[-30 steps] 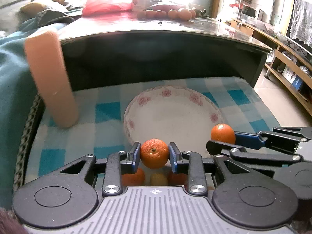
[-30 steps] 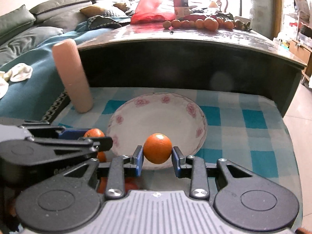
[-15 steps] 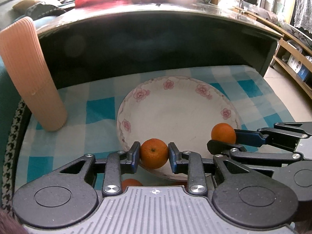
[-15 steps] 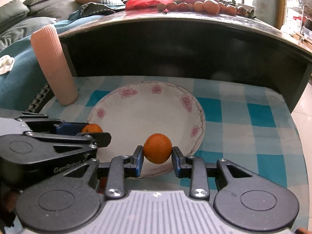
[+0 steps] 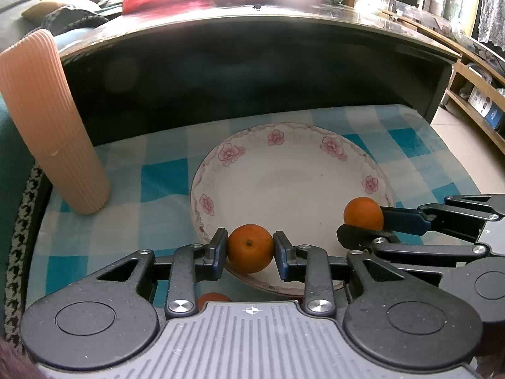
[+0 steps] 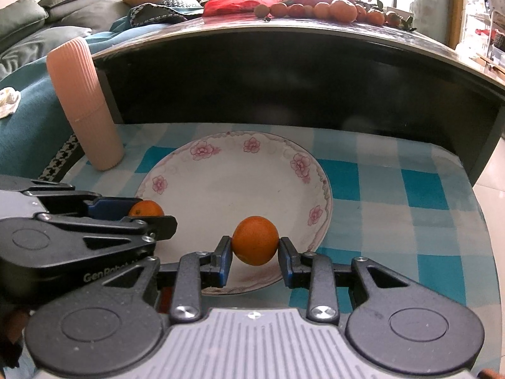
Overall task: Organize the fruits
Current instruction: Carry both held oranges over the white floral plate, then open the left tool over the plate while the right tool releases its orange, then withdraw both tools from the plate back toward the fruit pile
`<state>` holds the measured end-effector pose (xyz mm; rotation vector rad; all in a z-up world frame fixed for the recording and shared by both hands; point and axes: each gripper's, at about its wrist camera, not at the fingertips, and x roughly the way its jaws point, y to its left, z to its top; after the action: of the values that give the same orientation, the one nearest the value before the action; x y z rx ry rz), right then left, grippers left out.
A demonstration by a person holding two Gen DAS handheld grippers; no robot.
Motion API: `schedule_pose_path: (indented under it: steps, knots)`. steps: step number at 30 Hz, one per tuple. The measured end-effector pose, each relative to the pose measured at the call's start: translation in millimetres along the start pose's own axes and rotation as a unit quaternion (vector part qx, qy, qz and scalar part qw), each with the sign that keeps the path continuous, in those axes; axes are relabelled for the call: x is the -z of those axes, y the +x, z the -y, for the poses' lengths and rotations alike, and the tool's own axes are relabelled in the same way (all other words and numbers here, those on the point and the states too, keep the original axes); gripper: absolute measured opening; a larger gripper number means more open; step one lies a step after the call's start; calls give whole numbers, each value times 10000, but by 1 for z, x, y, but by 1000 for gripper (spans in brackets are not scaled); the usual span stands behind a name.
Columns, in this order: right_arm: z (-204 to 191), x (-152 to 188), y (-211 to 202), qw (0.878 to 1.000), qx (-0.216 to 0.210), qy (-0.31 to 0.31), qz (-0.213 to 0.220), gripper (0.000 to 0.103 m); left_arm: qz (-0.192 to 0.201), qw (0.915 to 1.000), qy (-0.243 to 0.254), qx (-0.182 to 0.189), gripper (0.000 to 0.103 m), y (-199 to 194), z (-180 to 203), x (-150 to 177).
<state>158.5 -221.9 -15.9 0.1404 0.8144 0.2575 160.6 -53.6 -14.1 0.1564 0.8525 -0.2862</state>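
Both grippers had advanced over the plate (image 5: 372, 164); our left gripper (image 5: 251, 248) clamped one orange (image 5: 250, 248), our right gripper (image 6: 255, 249) another orange (image 6: 255, 240).

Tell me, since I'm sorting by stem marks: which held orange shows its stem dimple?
The left hand-held gripper's orange: a dark dimple faces the camera. The right one's orange shows only smooth peel.

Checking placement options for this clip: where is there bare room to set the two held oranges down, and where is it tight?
The plate is bare across its middle and far side. Open checked cloth lies right of the plate, and a strip between the plate and the pink cup. The near rim is crowded: the left gripper and right gripper, each holding an orange, sit side by side there.
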Motion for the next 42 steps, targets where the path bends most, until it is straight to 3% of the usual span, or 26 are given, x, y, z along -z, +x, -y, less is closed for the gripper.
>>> schedule_pose_path:
  steps: [9, 32, 42]
  knots:
    - [1, -2, -2, 10000, 64, -25, 44, 50, 51, 9999, -38, -130, 53, -1, -3, 1]
    - [-5, -1, -20, 9997, -39, -121, 201, 53, 130, 9999, -57, -44, 59, -17, -11, 4]
    - [-15, 9, -28, 9993, -233, -273, 126, 54, 120, 9999, 21, 109, 63, -33, -20, 21]
